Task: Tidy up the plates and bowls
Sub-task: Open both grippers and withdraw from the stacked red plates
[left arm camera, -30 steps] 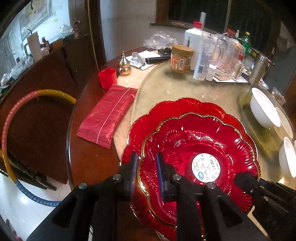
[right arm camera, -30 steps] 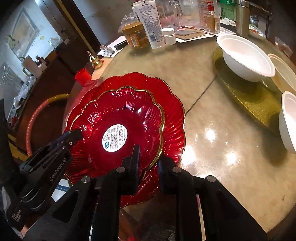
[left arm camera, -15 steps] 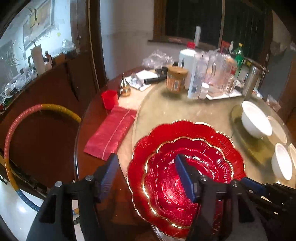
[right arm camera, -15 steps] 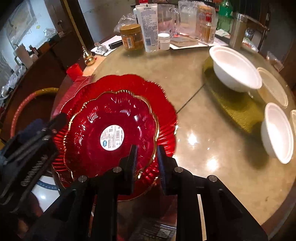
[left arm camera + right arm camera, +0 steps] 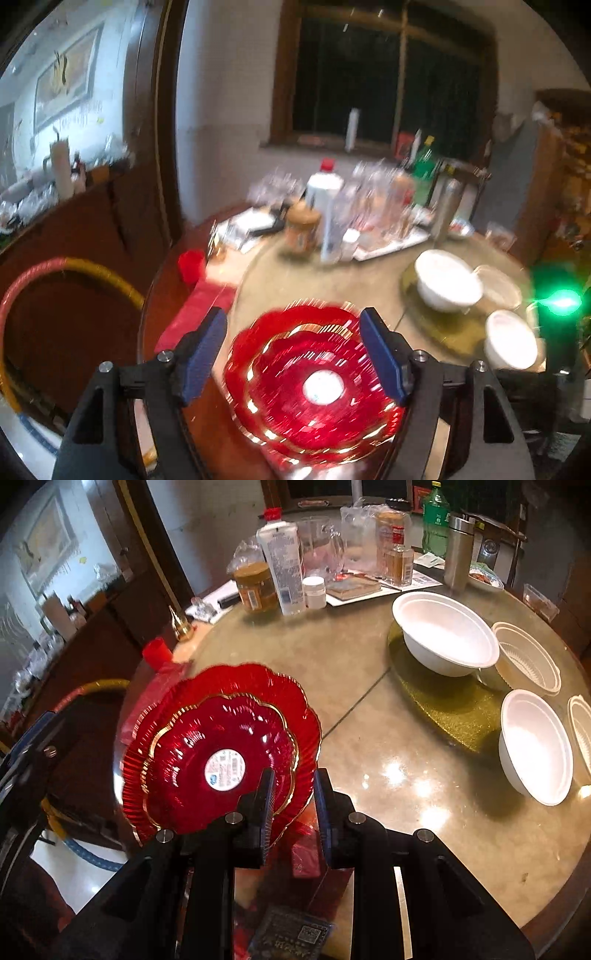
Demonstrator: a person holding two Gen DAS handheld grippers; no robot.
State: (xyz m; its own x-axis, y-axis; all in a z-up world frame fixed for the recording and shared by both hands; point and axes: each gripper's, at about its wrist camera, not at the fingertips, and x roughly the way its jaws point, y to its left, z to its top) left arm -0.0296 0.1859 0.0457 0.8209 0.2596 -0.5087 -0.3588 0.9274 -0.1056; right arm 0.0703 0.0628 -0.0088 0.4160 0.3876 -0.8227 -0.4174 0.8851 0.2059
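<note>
Two red scalloped glass plates with gold rims are stacked, the smaller one [image 5: 221, 764] with a white label on top of the larger one [image 5: 295, 701]. They also show, blurred, in the left wrist view [image 5: 314, 376]. My right gripper [image 5: 291, 794] has its jaws a little apart around the near rim of the stack, so it is open. My left gripper [image 5: 291, 358] is wide open and empty, raised above the plates. Two white bowls [image 5: 443, 635] [image 5: 535, 746] stand at the right.
A gold oval mat [image 5: 443, 698] lies under the white bowls, with clear plastic bowls [image 5: 528, 661] beside it. Bottles, jars and a steel flask [image 5: 458, 550] crowd the far side of the round table. A red cup [image 5: 157, 651] and red packet sit at the left edge.
My left gripper has let go of the plate rim, opened wide and lifted up and back. My right gripper's jaws have parted slightly and it has pulled back a little.
</note>
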